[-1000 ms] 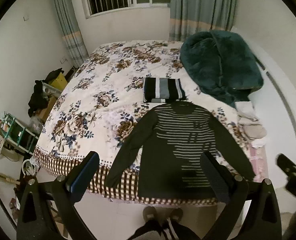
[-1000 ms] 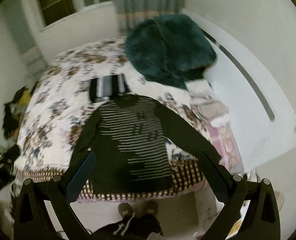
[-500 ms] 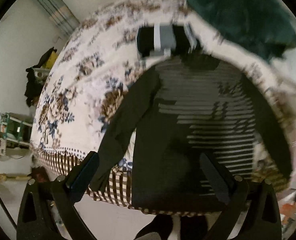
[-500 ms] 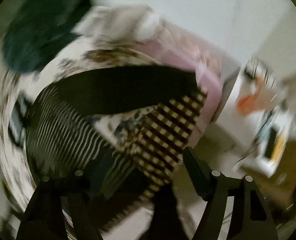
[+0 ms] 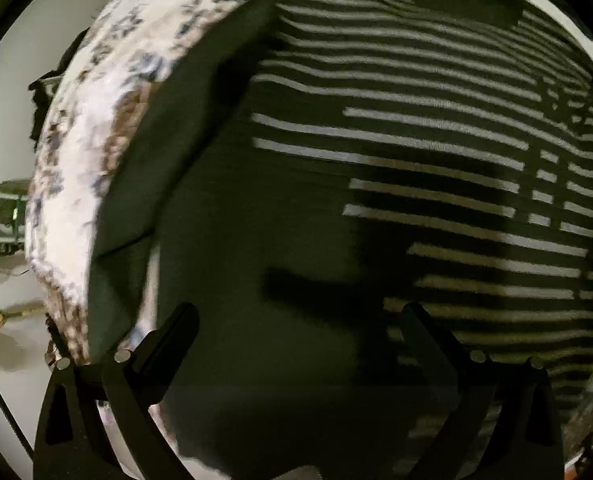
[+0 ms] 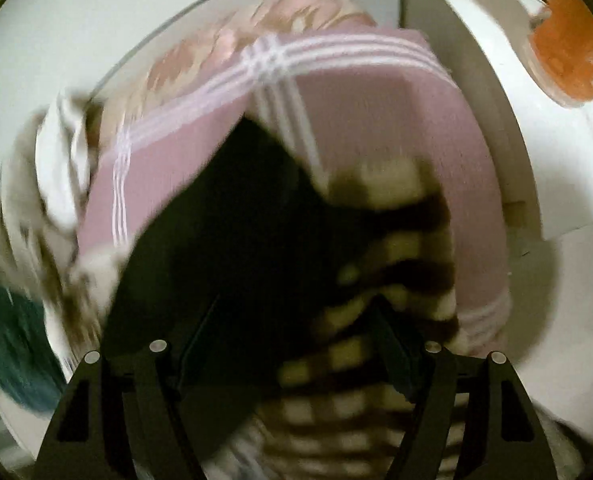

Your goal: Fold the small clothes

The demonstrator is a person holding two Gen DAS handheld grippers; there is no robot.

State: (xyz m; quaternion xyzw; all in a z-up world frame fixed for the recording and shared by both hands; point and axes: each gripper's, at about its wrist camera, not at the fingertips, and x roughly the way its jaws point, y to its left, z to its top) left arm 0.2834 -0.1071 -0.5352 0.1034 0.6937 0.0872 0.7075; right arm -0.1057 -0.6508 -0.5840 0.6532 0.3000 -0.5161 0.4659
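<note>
1. The dark striped sweater (image 5: 376, 160) lies spread flat on the floral bedspread (image 5: 80, 152), its hem near the bed's foot edge.
2. The left hand-held gripper (image 5: 296, 344) hangs over the lower body of the sweater, jaws wide apart and holding nothing; it should pinch the hem's corner, not the middle.
3. The right hand-held gripper (image 6: 292, 356) stands open over the dark sleeve (image 6: 232, 216) beside the pink towel (image 6: 376, 100); nothing is gripped.
4. Take one fabric layer only, avoiding the checked bed skirt (image 6: 336, 392) beneath.
5. Lift both sides evenly so the fold stays straight.
</note>
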